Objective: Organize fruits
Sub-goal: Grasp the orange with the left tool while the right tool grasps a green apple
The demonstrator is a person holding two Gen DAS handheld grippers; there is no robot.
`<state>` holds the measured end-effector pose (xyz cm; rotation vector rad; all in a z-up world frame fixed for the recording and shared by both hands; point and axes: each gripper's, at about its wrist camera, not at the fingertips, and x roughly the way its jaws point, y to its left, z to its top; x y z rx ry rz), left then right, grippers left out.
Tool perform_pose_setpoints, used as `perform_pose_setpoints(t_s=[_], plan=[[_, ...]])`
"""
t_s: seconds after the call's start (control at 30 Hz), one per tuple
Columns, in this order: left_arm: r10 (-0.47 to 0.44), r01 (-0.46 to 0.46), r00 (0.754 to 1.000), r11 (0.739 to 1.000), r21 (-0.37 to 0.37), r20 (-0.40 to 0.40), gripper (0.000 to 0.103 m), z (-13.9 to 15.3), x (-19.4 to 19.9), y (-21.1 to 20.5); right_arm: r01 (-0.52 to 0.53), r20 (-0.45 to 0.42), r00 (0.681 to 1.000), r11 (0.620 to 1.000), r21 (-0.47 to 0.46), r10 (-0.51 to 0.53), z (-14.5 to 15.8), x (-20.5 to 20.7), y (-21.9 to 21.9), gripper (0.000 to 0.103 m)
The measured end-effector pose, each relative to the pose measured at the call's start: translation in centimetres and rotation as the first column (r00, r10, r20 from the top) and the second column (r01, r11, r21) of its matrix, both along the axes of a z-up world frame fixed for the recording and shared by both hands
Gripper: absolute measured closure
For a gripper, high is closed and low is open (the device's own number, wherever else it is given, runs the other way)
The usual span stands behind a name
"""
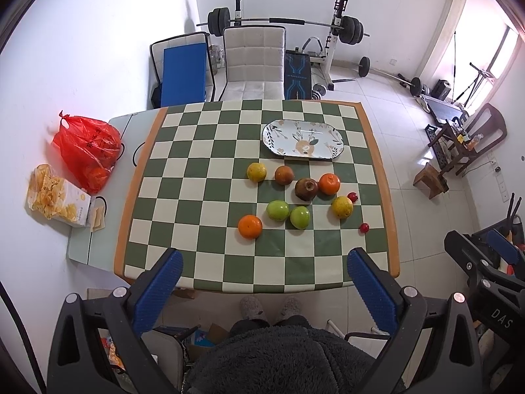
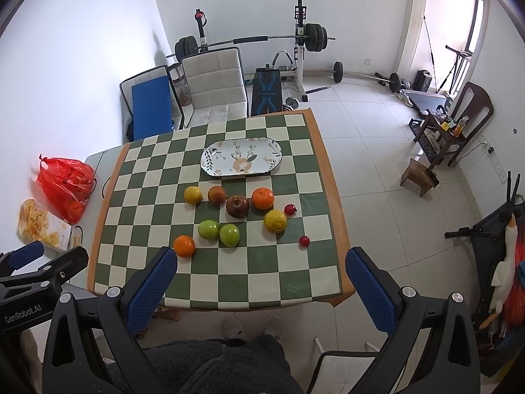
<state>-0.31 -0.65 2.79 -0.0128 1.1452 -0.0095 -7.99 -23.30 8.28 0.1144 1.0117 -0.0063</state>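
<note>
Several fruits lie loose on the checkered tablecloth (image 1: pixel 203 197): two green apples (image 1: pixel 277 210) (image 2: pixel 229 234), oranges (image 1: pixel 250 226) (image 2: pixel 262 198), yellow citrus (image 1: pixel 342 207) (image 2: pixel 193 194), a dark red apple (image 1: pixel 306 189) (image 2: pixel 237 206) and two small red fruits (image 1: pixel 364 228) (image 2: pixel 304 241). An empty oval patterned plate (image 1: pixel 302 139) (image 2: pixel 242 161) sits behind them. My left gripper (image 1: pixel 264 262) and right gripper (image 2: pixel 261 262) are both open and empty, held high above the table's near edge.
A red plastic bag (image 1: pixel 88 151) and a chips box (image 1: pixel 59 201) sit on the table's left part. Chairs (image 1: pixel 253 62) stand behind the table, gym equipment (image 1: pixel 338 32) further back. My legs and slippers (image 1: pixel 269 308) are below the near edge.
</note>
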Motion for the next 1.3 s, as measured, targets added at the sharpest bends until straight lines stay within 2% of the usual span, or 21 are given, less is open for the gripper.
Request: perform_pose_setpoints(t_s=[0.13, 0.23, 0.33, 0.43, 0.63, 0.77, 0.8, 0.87, 0.93, 1.07, 1.17, 1.2, 1.3], plan=[[0.038, -0.041, 0.998, 0.998, 0.056, 0.059, 0.000, -0.5, 1.9, 1.0, 0.007, 0.003, 1.000, 1.000, 0.001, -0.007, 0.1, 0.2, -0.2, 0.000], [0.062, -0.075, 0.994, 0.983, 0.167, 0.086, 0.000, -2.7, 4.6, 1.4, 0.015, 0.016, 1.000, 1.000, 0.021, -0.016, 0.3, 2.2, 0.9, 0.000], [0.088, -0.102, 0.994, 0.965, 0.244, 0.066, 0.000, -5.6, 7.2, 2.2, 0.024, -0.010, 1.000, 0.998, 0.062, -0.023, -2.9, 4.7, 0.5, 0.000], [0.121, -0.113, 0.993, 0.956, 0.270, -0.011, 0.000, -9.6, 9.7, 3.5, 0.029, -0.071, 0.997, 0.995, 0.093, -0.023, -7.8, 7.4, -0.3, 0.000], [0.181, -0.132, 0.962, 0.964, 0.230, -0.206, 0.002, -18.4, 13.1, 6.1, -0.009, -0.229, 0.972, 0.975, 0.223, 0.062, -19.3, 13.0, 0.5, 0.001], [0.221, -0.170, 0.920, 0.969, 0.178, -0.325, 0.007, -23.8, 13.6, 7.0, -0.071, -0.301, 0.941, 0.961, 0.268, 0.153, -25.7, 16.7, 3.8, 0.006], [0.230, -0.185, 0.905, 0.971, 0.155, -0.358, 0.010, -25.0, 13.9, 7.4, -0.072, -0.347, 0.924, 0.966, 0.250, 0.159, -27.1, 17.3, 4.6, 0.010], [0.229, -0.199, 0.883, 0.973, 0.115, -0.409, 0.012, -26.9, 14.4, 7.8, -0.095, -0.382, 0.906, 0.966, 0.241, 0.184, -30.0, 19.1, 6.4, 0.014], [0.206, -0.194, 0.872, 0.978, 0.071, -0.445, 0.012, -28.6, 15.1, 7.9, -0.104, -0.424, 0.885, 0.969, 0.225, 0.193, -33.0, 20.6, 7.7, 0.019], [0.106, -0.125, 0.855, 0.992, -0.003, -0.508, 0.012, -31.5, 16.8, 7.6, -0.121, -0.495, 0.842, 0.969, 0.215, 0.215, -37.4, 22.7, 10.3, 0.025], [0.055, -0.104, 0.832, 0.993, -0.059, -0.552, 0.012, -33.3, 17.7, 7.4, -0.124, -0.554, 0.800, 0.967, 0.224, 0.231, -40.4, 23.8, 11.7, 0.038], [0.036, -0.097, 0.824, 0.992, -0.079, -0.565, 0.012, -33.8, 17.9, 7.2, -0.122, -0.559, 0.796, 0.966, 0.228, 0.233, -41.0, 24.1, 11.9, 0.045], [-0.037, -0.032, 0.816, 0.993, -0.110, -0.577, 0.012, -35.1, 18.3, 6.1, -0.124, -0.558, 0.799, 0.969, 0.212, 0.224, -41.7, 24.4, 12.5, 0.046]])
